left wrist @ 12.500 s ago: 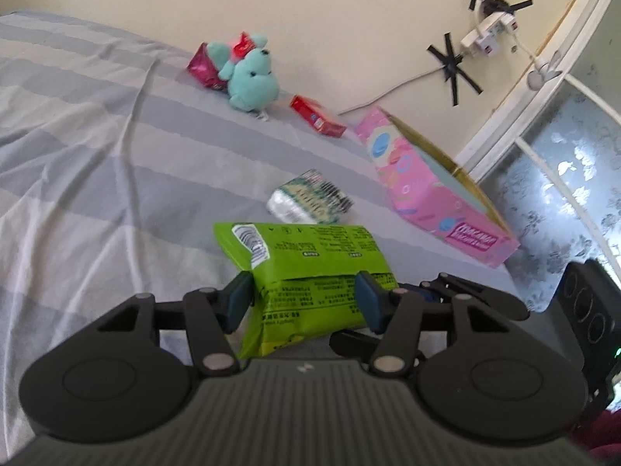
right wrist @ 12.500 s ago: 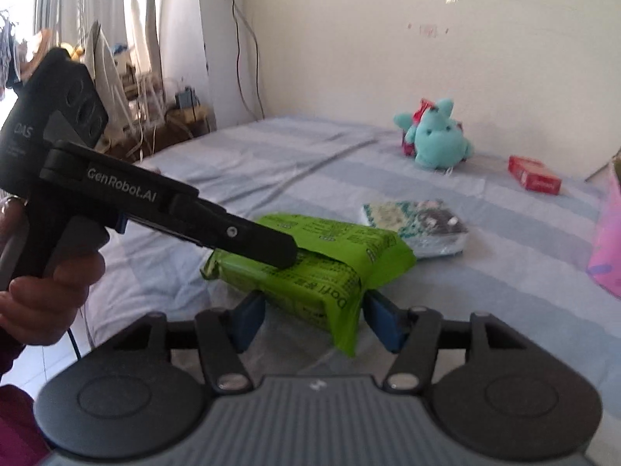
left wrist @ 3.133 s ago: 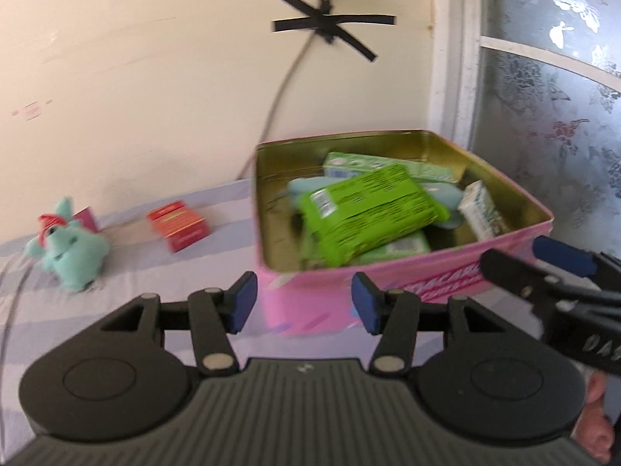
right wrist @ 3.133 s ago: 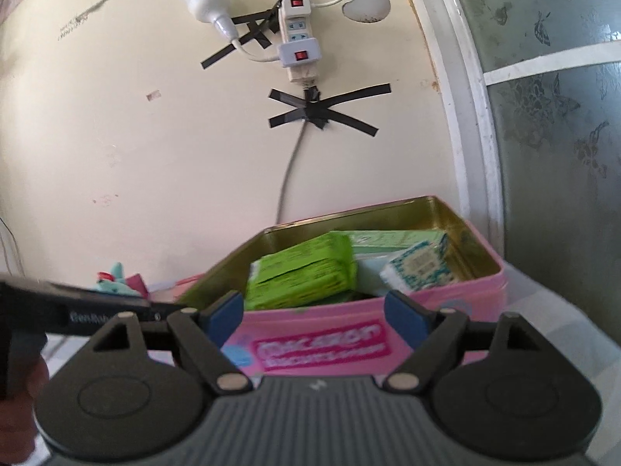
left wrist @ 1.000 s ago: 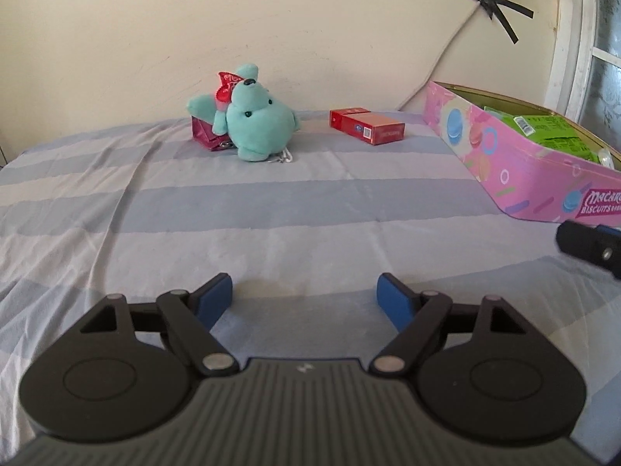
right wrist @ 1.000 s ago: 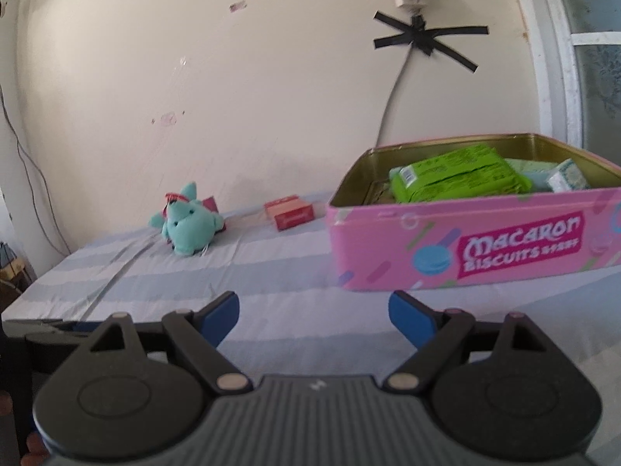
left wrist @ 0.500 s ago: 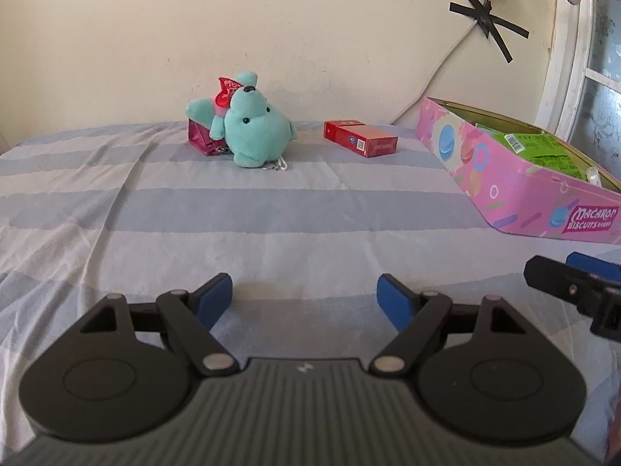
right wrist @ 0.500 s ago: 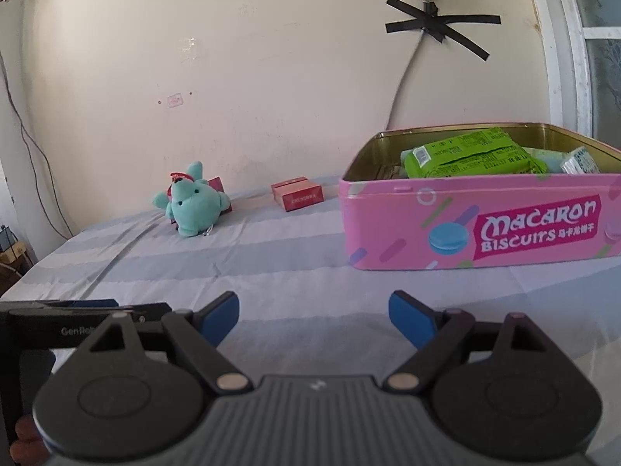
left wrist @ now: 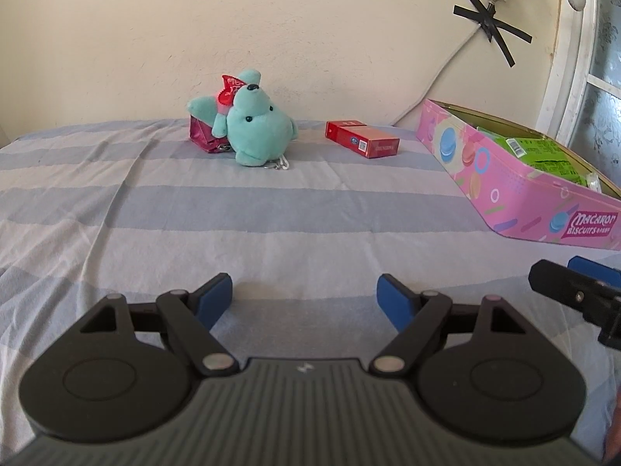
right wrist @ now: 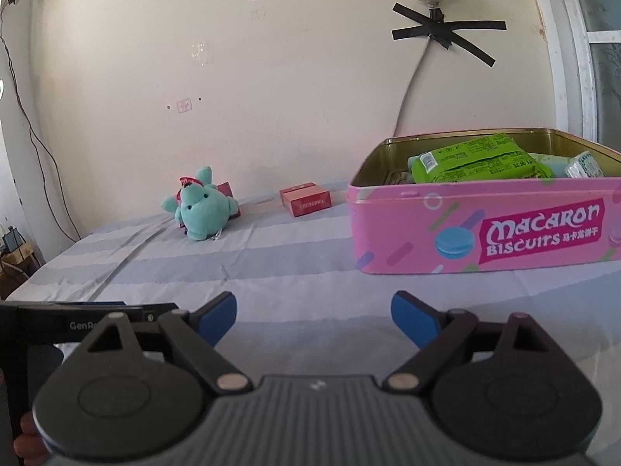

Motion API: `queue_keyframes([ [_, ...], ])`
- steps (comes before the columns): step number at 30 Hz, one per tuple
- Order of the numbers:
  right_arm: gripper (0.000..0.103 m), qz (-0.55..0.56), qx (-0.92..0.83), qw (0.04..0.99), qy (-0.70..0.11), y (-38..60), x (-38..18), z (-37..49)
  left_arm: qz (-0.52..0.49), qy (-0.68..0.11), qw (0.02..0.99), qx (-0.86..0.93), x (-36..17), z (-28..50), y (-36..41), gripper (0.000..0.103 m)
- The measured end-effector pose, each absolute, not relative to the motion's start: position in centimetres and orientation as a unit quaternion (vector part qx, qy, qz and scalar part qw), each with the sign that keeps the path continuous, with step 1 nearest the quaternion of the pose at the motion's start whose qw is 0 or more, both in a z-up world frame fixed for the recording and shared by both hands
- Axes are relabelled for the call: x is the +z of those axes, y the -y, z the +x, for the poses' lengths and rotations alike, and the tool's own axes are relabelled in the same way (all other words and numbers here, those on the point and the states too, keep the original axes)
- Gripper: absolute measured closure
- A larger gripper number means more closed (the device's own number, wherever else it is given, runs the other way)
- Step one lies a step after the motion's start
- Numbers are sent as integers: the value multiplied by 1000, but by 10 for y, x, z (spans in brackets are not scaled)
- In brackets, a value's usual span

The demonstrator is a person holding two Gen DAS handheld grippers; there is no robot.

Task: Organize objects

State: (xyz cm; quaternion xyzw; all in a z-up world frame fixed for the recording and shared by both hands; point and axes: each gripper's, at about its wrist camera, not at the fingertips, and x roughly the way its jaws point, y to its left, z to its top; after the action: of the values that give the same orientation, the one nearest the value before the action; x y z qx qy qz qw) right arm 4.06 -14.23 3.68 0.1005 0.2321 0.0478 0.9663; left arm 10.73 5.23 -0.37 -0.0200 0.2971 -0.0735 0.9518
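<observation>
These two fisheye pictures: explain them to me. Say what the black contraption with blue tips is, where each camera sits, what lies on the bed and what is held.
A person holds one handheld gripper in each hand; a camera rides on each, looking along its blue-padded jaws. One picture comes from the left gripper, the other from the right gripper. Both stand open and hold nothing. On the striped bedsheet lie a teal plush toy, a red box and a pink biscuit tin, open, with a green packet inside.
</observation>
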Motion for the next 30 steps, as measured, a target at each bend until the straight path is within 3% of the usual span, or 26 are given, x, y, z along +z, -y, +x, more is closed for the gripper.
queue_keyframes([
  [30, 7, 101, 60, 965, -233, 139, 36, 42, -29, -296, 952, -76, -3, 107, -57, 20],
])
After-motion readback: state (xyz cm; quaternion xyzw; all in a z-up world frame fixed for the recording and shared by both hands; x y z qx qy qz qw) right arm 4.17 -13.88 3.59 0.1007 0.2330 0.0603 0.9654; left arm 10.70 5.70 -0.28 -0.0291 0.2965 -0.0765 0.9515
